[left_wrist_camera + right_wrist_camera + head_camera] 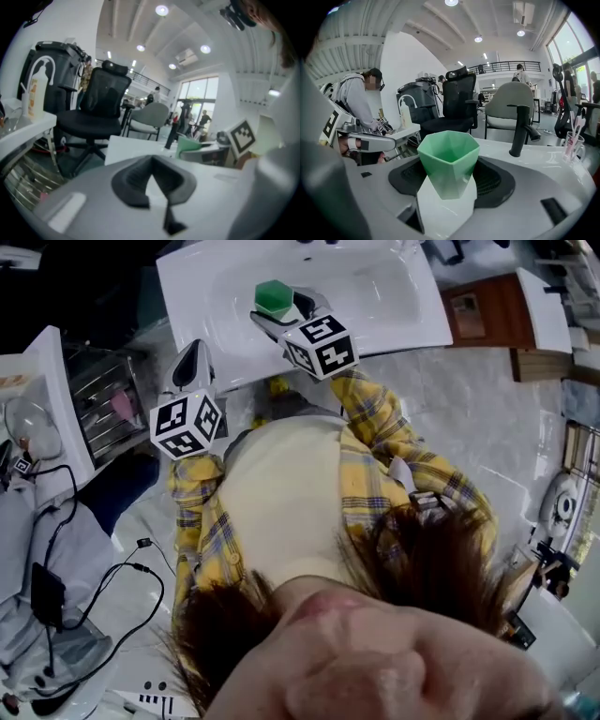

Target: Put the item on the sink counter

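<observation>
Tongs in my right gripper (281,313) clamp the green cup (448,159), held at twelve o'clock over the white sink counter (197,282) — gripped, apparently not set down. My left gripper (154,186), at ten o'clock, is closed on nothing. Lowering and letting go remain.

Yellow plaid shirt (380,432) over cream top (281,488); grey left tool (193,351), right tool (278,313); checkered marker cubes (186,425).

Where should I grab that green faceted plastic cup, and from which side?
Grip the green faceted plastic cup across two opposite flat facets low on its wall, coming in level from the side. It stands upright and tapers downward, so flats likely seat the pads best. The right claw holds it so.
</observation>
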The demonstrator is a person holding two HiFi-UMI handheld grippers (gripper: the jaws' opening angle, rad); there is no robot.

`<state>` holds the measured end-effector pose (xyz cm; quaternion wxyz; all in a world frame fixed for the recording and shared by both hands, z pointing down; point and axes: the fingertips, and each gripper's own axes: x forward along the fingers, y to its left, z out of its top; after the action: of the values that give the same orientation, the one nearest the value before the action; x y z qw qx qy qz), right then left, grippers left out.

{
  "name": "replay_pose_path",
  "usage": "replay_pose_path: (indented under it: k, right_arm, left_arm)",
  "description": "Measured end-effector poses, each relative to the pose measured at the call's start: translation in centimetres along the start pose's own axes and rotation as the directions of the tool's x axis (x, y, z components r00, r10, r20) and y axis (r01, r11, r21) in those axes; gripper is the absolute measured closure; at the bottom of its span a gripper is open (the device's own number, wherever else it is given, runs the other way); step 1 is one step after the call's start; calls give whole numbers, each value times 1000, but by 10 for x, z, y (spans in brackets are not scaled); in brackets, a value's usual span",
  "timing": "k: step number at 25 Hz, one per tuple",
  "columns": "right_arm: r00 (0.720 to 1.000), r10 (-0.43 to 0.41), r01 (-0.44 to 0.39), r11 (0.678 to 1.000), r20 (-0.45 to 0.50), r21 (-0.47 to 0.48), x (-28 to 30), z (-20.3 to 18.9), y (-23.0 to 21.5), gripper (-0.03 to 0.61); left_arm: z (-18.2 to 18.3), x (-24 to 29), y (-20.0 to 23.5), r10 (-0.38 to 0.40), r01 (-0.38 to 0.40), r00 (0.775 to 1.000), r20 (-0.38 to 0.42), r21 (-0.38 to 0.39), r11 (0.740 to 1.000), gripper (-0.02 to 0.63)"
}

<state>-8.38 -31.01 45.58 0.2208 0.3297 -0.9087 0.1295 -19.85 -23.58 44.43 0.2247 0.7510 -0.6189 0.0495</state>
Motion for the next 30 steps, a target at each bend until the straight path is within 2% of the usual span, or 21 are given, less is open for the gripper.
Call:
replay_pose_path:
  k: [10,22,30]
  right_arm:
    - [1000,2,-2,1000,-28,9,44,15,-68,273]
    - [998,-45,44,999,-38,-21,101,19,-109,273]
    - [989,-143,144,988,24,-50,125,27,-131,273]
  left_arm:
    - [16,48,-3,45,-45,999,-22,1,999,607]
    - [23,71,5,96,-96,994,-48,0,995,607]
    - [18,76,15,112,-113,992,-61,-13,993,607]
